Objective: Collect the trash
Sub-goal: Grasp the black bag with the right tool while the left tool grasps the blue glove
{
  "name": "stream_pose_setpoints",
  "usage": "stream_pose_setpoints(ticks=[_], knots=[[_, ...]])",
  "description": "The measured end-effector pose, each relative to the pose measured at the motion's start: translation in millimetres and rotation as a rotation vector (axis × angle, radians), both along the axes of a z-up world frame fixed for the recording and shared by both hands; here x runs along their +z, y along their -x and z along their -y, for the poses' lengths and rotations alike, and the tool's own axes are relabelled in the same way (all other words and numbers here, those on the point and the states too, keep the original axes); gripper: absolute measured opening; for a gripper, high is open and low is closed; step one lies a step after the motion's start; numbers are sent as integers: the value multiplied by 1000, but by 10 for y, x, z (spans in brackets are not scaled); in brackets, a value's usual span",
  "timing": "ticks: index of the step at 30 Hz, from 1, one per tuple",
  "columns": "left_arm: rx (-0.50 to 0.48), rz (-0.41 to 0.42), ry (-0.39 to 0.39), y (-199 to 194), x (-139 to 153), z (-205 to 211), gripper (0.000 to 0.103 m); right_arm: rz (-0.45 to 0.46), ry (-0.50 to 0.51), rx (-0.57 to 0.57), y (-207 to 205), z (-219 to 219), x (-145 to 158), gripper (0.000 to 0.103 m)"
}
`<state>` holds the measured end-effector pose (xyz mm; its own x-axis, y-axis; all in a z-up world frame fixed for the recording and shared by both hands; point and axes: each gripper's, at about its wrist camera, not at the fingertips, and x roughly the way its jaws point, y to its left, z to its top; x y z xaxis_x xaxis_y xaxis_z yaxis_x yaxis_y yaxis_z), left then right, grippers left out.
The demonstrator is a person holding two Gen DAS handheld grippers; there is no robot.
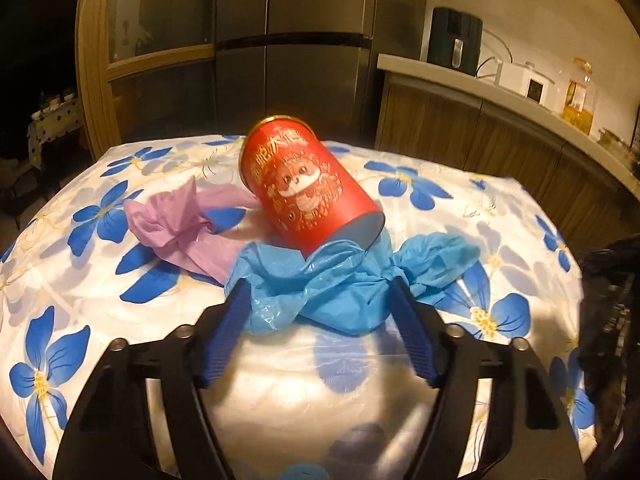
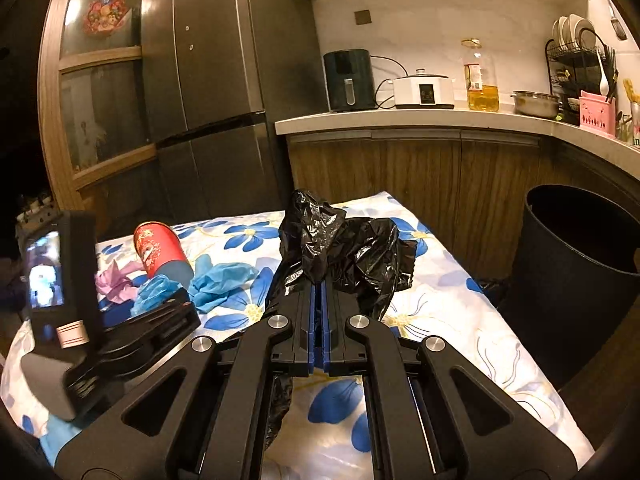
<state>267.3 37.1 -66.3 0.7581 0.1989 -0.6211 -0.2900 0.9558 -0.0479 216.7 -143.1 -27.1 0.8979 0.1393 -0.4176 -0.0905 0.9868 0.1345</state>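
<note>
My right gripper (image 2: 320,292) clamps the black bag (image 2: 352,252); next, the bin (image 2: 568,280) at right. My left gripper (image 1: 320,296), half-wide, straddles the blue bag (image 1: 320,284) at centre.

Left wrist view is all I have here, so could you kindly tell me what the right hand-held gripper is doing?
Observer: The right hand-held gripper is shut on a crumpled black bag.
Operator: Is there anywhere to drop it?
Observer: Yes, a dark bin stands open beside the table's right edge.
Operator: Does my left hand-held gripper show there?
Observer: Yes, at the left, its tips by the blue bag.
</note>
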Motion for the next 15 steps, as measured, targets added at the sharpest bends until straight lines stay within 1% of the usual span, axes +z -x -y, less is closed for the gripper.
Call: stream_pose_setpoints(ticks=[1,3,4,6,8,11,13,15], knots=[[-3,-3,-4,-4,-7,9,58,0,-3,0,18,8,3,3],[-6,-12,-7,-8,-27,13,39,-1,-4,0,51,4,-2,3],[-7,-16,-5,-12,-30,5,35,-2,-3,1,52,10,0,3],[-11,-21,4,-17,-37,-9,17,-5,-2,-2,65,20,0,3],[-13,-14,12,-4,-29,-19,7,-7,-2,-5,83,32,0,2],[-37,-2,37,47,-6,-20,3,-9,-2,-8,131,63,11,3],[-59,12,59,142,30,-13,2,-8,-5,-7,166,75,24,2],[-72,31,61,239,69,8,2,-6,-7,-8,188,120,47,3]])
